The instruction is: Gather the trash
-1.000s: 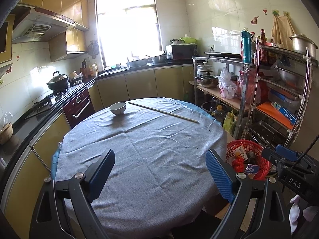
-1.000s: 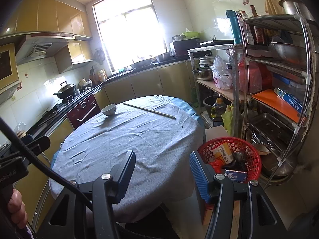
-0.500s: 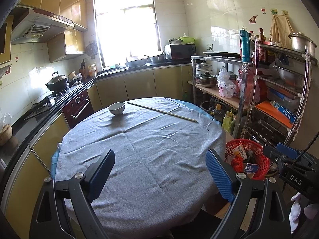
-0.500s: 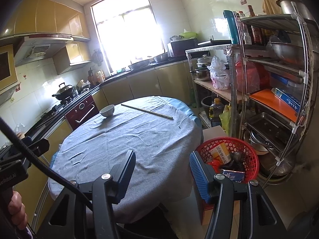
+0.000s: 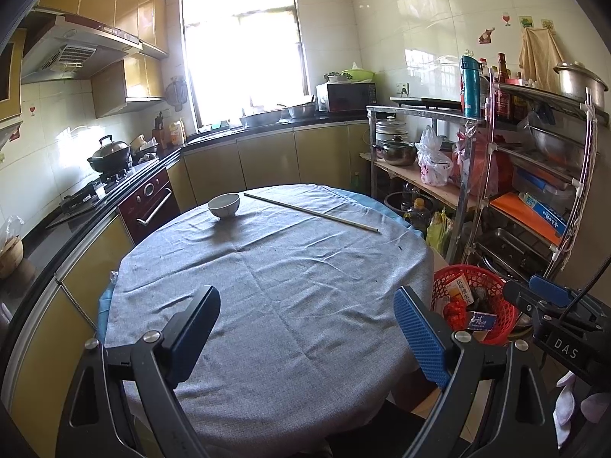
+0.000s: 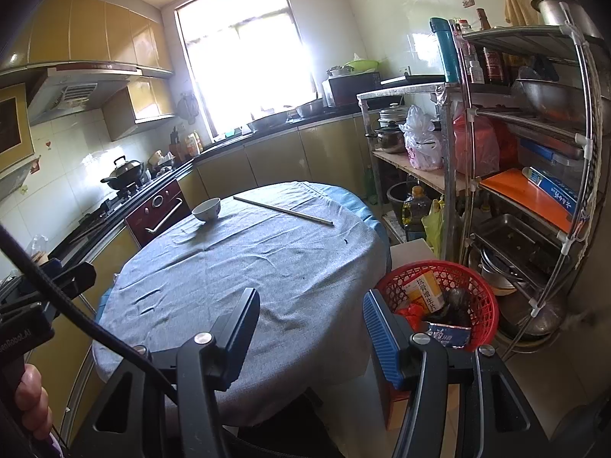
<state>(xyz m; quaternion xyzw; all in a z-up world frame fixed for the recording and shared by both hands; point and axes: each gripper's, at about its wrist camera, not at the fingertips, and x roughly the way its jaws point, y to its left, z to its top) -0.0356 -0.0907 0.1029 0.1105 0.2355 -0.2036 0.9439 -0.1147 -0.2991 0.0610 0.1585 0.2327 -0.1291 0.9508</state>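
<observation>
Left gripper [image 5: 305, 328] hangs over the near edge of the desk, blue pads spread wide, nothing between them; right gripper [image 6: 311, 328] is released too, its jaws apart and empty, one finger over the cloth and the other in front of the basket. The round desk [image 5: 267, 286] fills the middle, covered in a grey cloth, bare across most of its top. To the right, a metal shelf rack [image 6: 534, 152] packed with pots, trays and bottles. Down beside the desk sits the red basket [image 6: 485, 305], and here is the collected trash: a yellow box [image 6: 425, 292] printed with Chinese characters, something red and crumpled, and a blue carton [image 6: 448, 334] with white lettering too small to read. At the far side of the desk, a white bowl [image 5: 224, 205], and near it a long thin stick [image 5: 311, 212] lying flat on the cloth. The right gripper's body, seen from the left wrist, reads "DAS" [image 5: 567, 343].
</observation>
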